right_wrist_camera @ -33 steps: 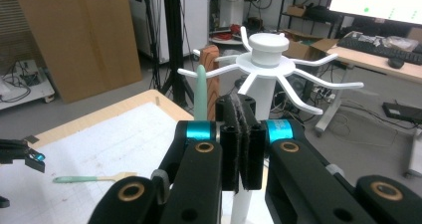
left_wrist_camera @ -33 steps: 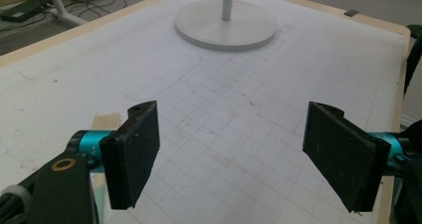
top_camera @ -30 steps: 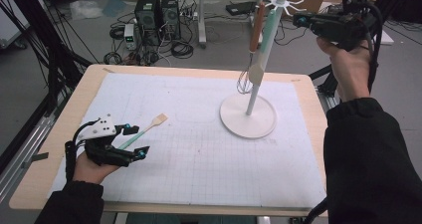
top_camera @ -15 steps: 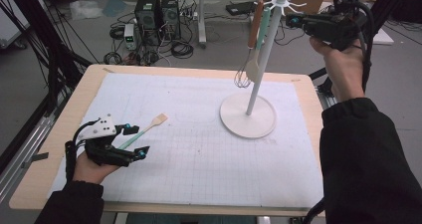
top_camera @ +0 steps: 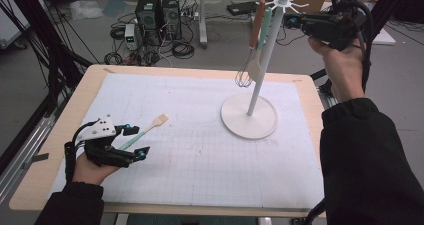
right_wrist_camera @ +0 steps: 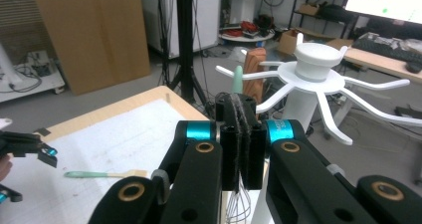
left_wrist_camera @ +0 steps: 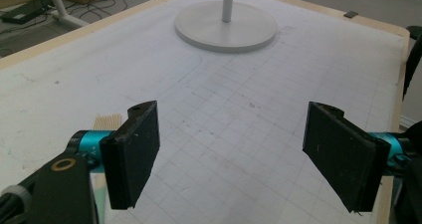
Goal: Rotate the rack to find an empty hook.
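A white utensil rack (top_camera: 263, 60) stands on the gridded mat (top_camera: 200, 155) at the right. From its top arms hang a whisk (top_camera: 244, 77) with a brown handle and a green-handled spatula (top_camera: 256, 69). My right gripper (top_camera: 288, 21) is held high beside the rack's crown, jaws shut with nothing seen between them (right_wrist_camera: 241, 112). A second green-handled spatula (top_camera: 145, 130) with a wooden head lies flat on the mat at the left. My left gripper (top_camera: 139, 141) rests low beside its handle, open, and the spatula's head (left_wrist_camera: 107, 120) peeks from behind one jaw.
The rack's round base (left_wrist_camera: 226, 27) sits ahead of the left gripper across bare mat. The wooden table edge (top_camera: 150, 69) frames the mat. Computer towers (top_camera: 157, 12) and cables lie on the floor behind the table.
The right gripper has edged slightly left toward the rack's top. The hanging utensils have shifted a little. The left gripper and the spatula on the mat are still.
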A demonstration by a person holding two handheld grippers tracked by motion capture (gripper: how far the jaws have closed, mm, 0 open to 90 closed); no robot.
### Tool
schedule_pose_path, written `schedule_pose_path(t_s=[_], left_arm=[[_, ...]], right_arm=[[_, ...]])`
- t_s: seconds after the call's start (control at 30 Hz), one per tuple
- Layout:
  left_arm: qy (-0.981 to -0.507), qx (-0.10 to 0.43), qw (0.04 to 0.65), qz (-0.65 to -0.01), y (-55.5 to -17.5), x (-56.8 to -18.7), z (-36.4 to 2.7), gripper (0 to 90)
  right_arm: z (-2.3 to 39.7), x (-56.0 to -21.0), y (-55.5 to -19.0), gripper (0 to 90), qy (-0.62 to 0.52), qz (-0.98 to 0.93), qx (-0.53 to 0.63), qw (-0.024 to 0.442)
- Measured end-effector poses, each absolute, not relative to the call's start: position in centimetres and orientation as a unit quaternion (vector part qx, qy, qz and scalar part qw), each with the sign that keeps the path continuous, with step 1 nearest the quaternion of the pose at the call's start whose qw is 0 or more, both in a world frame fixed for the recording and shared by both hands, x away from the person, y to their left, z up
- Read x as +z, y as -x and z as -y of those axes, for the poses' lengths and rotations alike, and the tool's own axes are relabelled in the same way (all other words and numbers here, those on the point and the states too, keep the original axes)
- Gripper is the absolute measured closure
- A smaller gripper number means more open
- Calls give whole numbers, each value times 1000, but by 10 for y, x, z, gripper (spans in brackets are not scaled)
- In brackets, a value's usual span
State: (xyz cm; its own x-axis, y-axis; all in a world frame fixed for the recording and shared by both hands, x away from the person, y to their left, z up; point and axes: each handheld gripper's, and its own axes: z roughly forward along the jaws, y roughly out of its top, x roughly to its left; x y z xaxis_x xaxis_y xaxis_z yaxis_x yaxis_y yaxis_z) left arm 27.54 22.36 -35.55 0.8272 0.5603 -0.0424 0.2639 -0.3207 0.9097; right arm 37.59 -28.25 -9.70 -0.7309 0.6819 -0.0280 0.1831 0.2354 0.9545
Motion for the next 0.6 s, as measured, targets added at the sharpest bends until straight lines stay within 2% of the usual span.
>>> schedule_pose_path(t_s=[0.6], left_arm=[[-799,141,524,-258,-276,-356,-223,228]], right_arm=[[294,-102,-380,889,-295,-744,559,219]])
